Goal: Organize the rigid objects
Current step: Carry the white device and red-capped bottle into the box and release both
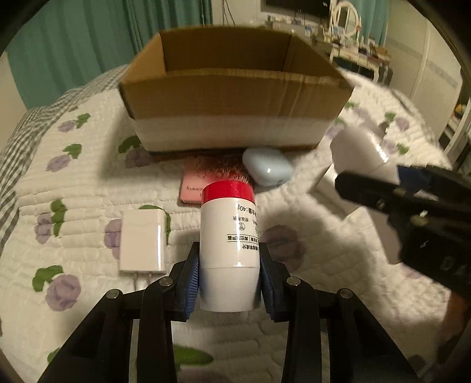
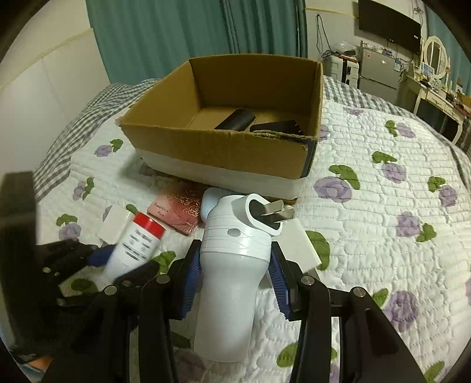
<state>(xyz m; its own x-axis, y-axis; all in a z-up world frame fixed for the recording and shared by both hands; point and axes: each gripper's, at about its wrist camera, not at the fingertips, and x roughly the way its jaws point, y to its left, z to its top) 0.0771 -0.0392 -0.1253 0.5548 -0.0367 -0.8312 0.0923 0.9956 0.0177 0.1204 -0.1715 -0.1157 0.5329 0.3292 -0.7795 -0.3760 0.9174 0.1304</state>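
Observation:
My left gripper is shut on a white bottle with a red cap, held above the quilt; the bottle also shows in the right wrist view. My right gripper is shut on a white plug adapter with metal prongs, seen blurred at the right of the left wrist view. An open cardboard box stands just beyond both; in the right wrist view the box holds two dark objects. A pink case, a pale blue pod and a white charger lie in front of the box.
Everything rests on a bed with a white floral quilt. Green curtains hang behind. A dresser with a mirror and a wall television stand far right. A white flat card lies beneath the adapter.

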